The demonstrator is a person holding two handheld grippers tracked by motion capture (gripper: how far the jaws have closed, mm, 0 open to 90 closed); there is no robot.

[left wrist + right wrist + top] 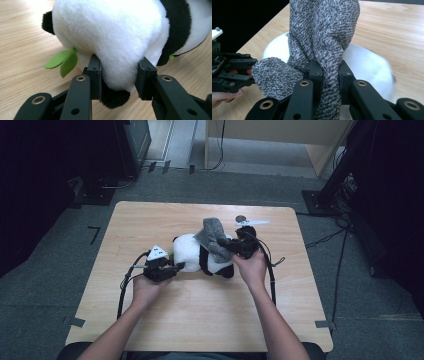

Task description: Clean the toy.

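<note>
High view: the plush panda (202, 255) lies mid-table, its white end pinched by the left gripper (172, 268), while the right gripper (231, 246) clamps the grey knitted sock (214, 236) draped over it; next, probably draw the sock along the body, panda held steady

A toy panda (200, 254) lies on its side near the middle of the table (200, 320). A cloth (214, 236) lies draped over its right part. The left gripper (172, 267) sits at the panda's left end, clamped on it; the right gripper (231, 246) sits at its right, pinching the cloth. A small round object (241, 218) lies behind them near the table's far edge.
</note>
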